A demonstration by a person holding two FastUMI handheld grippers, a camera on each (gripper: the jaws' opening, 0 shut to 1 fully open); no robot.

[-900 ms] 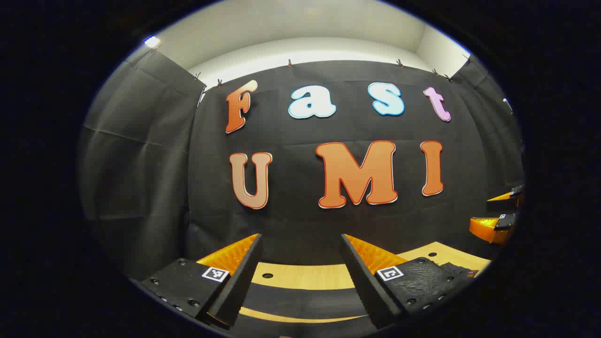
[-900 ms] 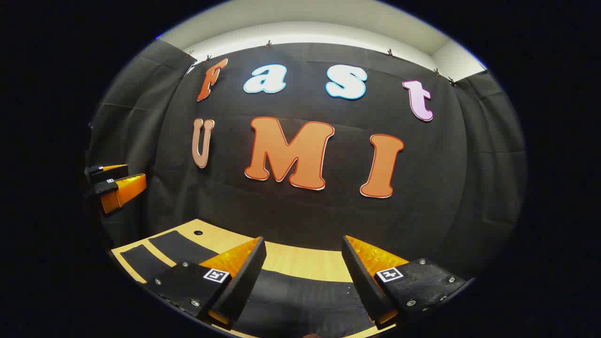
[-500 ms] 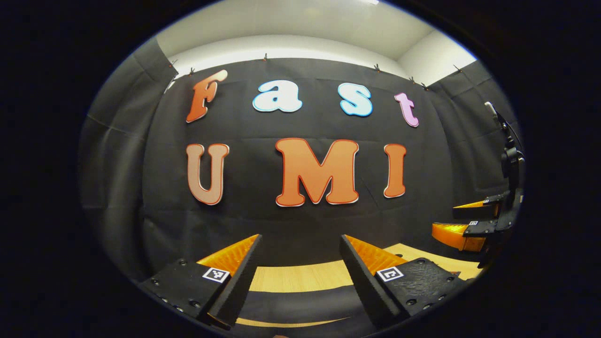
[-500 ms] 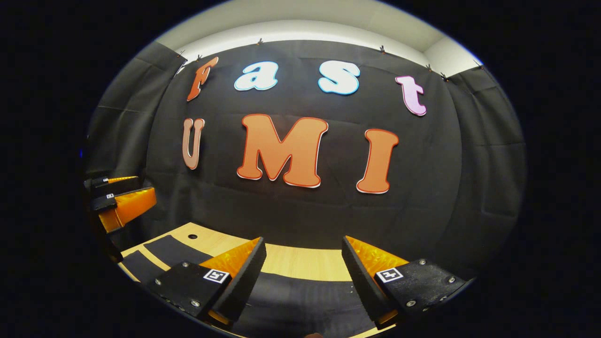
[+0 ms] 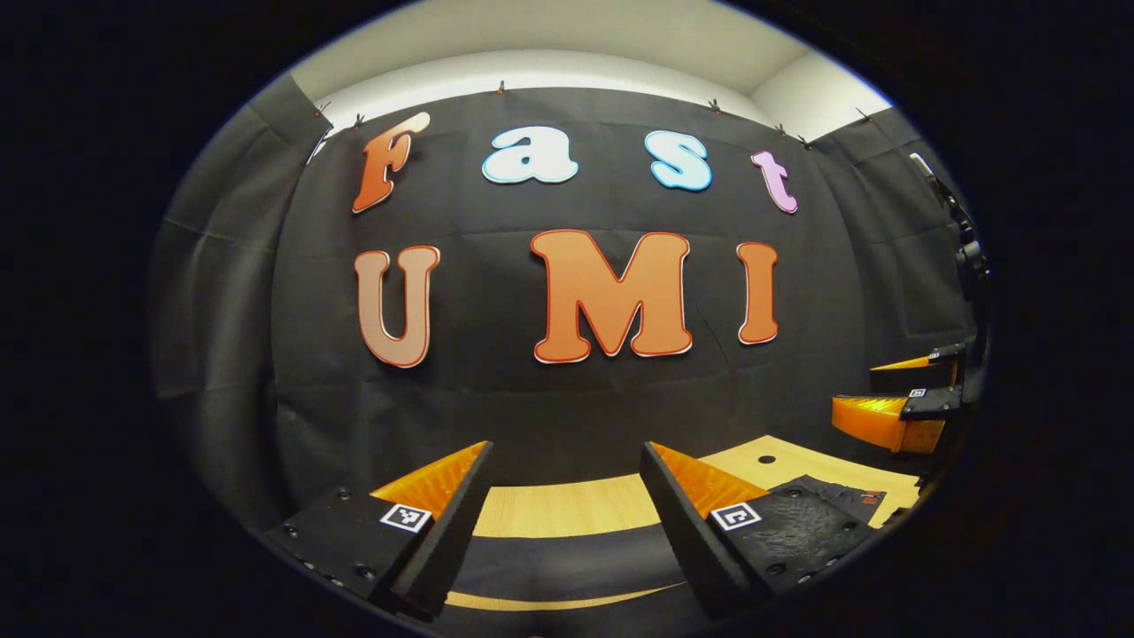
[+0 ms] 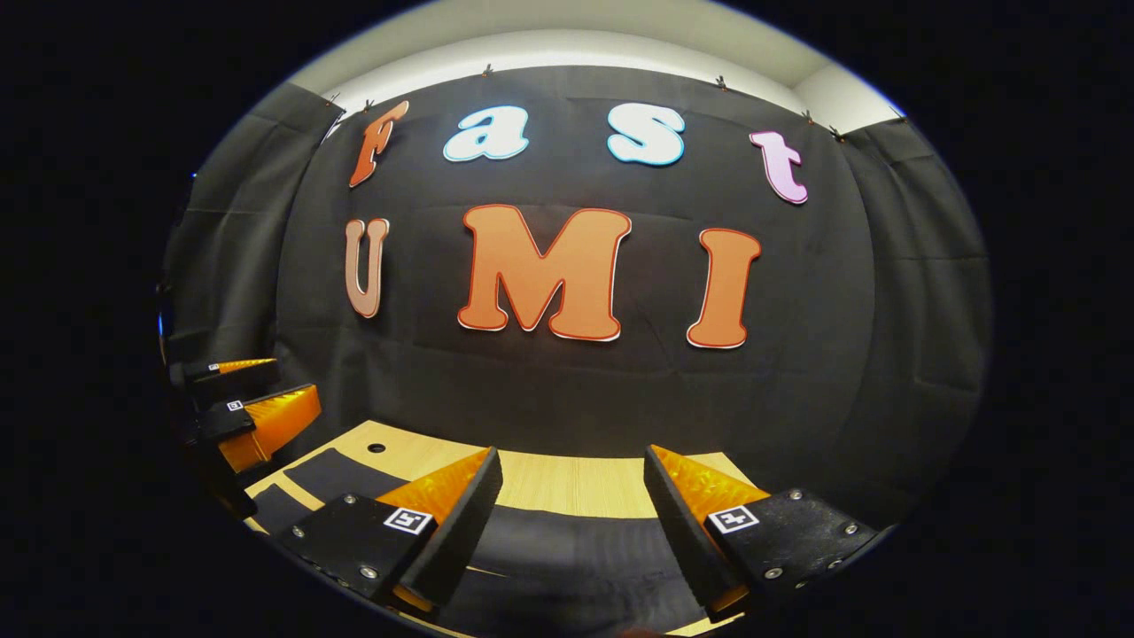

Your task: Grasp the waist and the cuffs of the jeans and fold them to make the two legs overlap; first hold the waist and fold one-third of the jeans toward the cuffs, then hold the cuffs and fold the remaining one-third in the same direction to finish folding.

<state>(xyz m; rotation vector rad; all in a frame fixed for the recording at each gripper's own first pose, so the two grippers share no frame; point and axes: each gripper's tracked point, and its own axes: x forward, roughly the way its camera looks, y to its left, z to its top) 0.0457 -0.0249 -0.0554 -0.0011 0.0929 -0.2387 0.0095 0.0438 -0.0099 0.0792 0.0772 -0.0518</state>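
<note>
The jeans [image 5: 567, 563] are dark cloth spread flat on the wooden table [image 5: 549, 505], lying below my left gripper [image 5: 565, 452], which hovers open above them with nothing between its fingers. A corner of the jeans with a small tag [image 5: 842, 492] lies at the right. The right gripper [image 5: 855, 388] shows at the far right, above the table. In the right gripper view, my right gripper [image 6: 571, 456] is open over the jeans [image 6: 567, 549]. Two dark strips of them [image 6: 328, 470] run to the left, and the left gripper [image 6: 297, 377] hangs open above those strips.
The black cloth wall [image 5: 567, 408] stands close behind the table's far edge. A small round hole [image 5: 766, 460] is in the tabletop [image 6: 567, 483], also seen as a hole [image 6: 376, 447] at the left in the right gripper view.
The left gripper's view swung right, then dipped, bringing the right gripper into sight. In the right gripper view the left gripper sank lower, and more tabletop shows. Both stayed open.
</note>
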